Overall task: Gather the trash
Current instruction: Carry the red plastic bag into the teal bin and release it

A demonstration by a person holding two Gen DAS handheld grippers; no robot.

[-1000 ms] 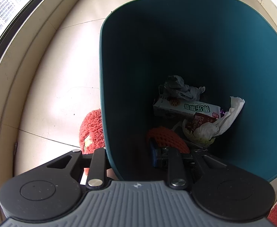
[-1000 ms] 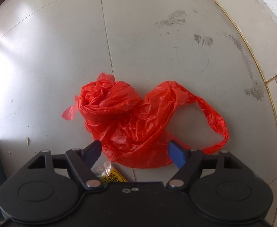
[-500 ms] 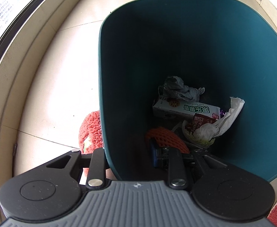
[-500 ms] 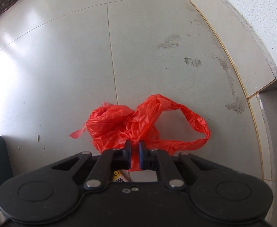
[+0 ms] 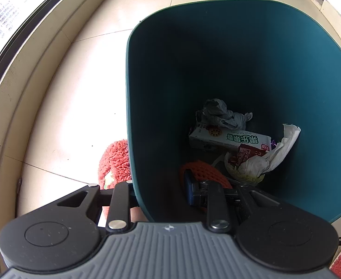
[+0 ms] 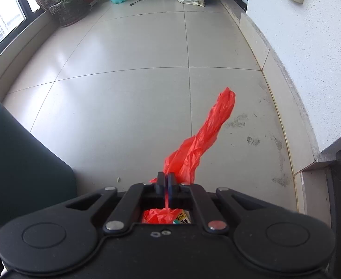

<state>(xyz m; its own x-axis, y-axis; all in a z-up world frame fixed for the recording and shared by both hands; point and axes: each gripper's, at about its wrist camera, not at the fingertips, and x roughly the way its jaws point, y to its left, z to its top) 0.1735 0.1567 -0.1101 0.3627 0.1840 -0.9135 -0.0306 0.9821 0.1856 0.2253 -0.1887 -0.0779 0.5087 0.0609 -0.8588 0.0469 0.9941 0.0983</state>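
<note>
The right gripper (image 6: 165,180) had its fingers pinched on the red bag (image 6: 203,139), hanging clear of the floor (image 6: 124,93); the left gripper (image 5: 157,187) clamped the bin (image 5: 240,58) wall; carton (image 5: 228,139) and tissue already binned; bag undropped.

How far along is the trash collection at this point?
Done: the green bin already holds a drink carton, crumpled paper and wrappers. In hand: the right gripper is shut on the red plastic bag, lifted off the floor; the left gripper clamps the bin's wall. Left: dropping the bag in, plus a yellow wrapper below.
</note>
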